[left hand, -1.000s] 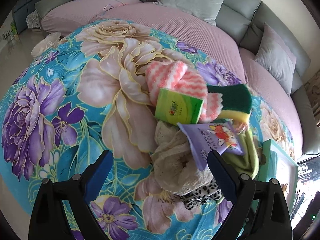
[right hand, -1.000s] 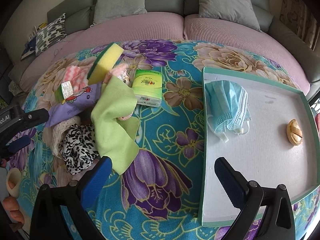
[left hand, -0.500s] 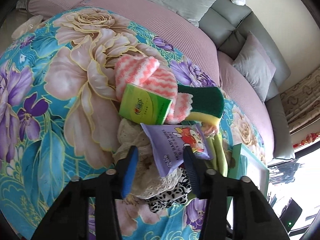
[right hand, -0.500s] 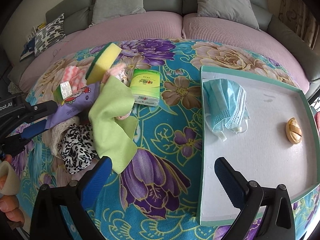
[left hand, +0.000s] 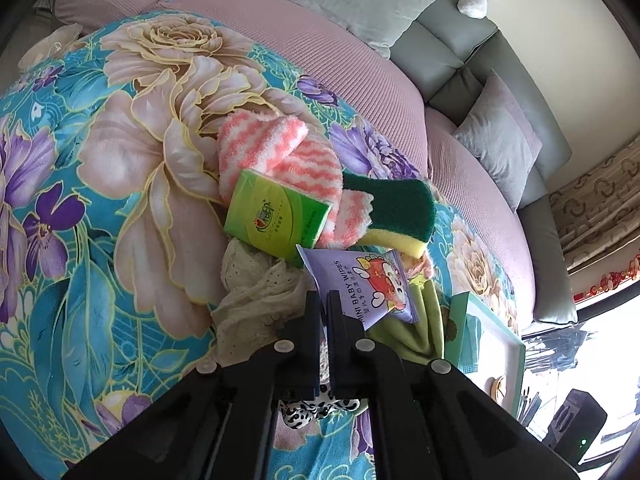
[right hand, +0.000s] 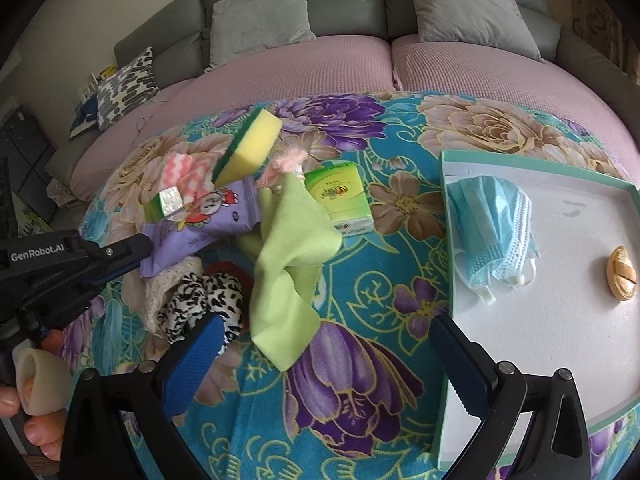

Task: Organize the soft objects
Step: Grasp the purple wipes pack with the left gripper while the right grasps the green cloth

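A pile of soft items lies on the floral cloth: a purple baby wipes pack (left hand: 368, 284), a green tissue pack (left hand: 276, 216), a pink striped cloth (left hand: 280, 156), a green-yellow sponge (left hand: 396, 212), a beige lace cloth (left hand: 256, 300), a lime cloth (right hand: 292, 256) and a leopard scrunchie (right hand: 200, 300). My left gripper (left hand: 324, 300) is shut on the near edge of the wipes pack; it also shows in the right wrist view (right hand: 136, 252). My right gripper (right hand: 324, 344) is open and empty, above the cloth between the pile and a white tray (right hand: 444, 248).
The tray holds a blue face mask (right hand: 492, 232) and a small bread-shaped toy (right hand: 620, 272). A second green tissue pack (right hand: 340, 196) lies beside the lime cloth. A pink-covered sofa (right hand: 320, 72) with grey cushions runs behind the table.
My left gripper moved forward to the pile and closed from wide open onto the wipes pack's edge. The right gripper stayed open and barely moved.
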Available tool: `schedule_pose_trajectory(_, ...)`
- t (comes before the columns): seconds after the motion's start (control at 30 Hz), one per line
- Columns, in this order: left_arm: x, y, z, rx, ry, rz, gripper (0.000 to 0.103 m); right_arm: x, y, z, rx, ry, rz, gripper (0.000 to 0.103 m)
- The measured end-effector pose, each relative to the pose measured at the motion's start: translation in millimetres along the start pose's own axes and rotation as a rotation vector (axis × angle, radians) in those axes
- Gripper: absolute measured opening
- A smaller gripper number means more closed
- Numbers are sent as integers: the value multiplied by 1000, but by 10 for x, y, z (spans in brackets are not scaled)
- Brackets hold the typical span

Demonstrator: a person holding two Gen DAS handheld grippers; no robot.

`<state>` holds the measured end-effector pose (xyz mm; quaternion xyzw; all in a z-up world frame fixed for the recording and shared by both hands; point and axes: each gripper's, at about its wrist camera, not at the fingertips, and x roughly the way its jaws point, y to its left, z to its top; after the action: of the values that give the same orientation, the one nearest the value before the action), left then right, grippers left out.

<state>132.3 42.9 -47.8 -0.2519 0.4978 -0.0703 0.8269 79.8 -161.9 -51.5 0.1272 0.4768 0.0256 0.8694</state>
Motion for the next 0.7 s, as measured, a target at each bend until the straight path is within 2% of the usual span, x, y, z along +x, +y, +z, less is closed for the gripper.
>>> schedule_pose_trajectory(0.07,-37,-1,8,2,-10,-9,2,34,40,24,-5,-10,26,102)
schedule_pose_trajectory(0.13,-74,-20,13,9,-25,-13,2,76,74,36,-13,-13,43,87)
schedule_pose_trajectory(0.17,-98,-35,16,15,-35,-14,2,98,85,40,-14,-13,49,84)
schedule_pose_trajectory(0.27,-168,-74,21,33,-63,-18,1,150,79,50,-11,-10,68,66)
schedule_pose_trajectory(0.33,-194,-94,28,38,-76,-24,1,164,64,58,0,-16,86,42)
schedule_pose_trajectory(0.5,-217,-112,44,53,-92,-27,1,209,9,64,32,-8,116,16)
schedule_pose_trajectory(0.63,-245,-133,41,63,-106,-27,1,186,-7,66,43,-15,131,4)
schedule_pose_trajectory(0.7,-255,-143,46,68,-114,-27,1,157,-5,72,43,-26,137,3)
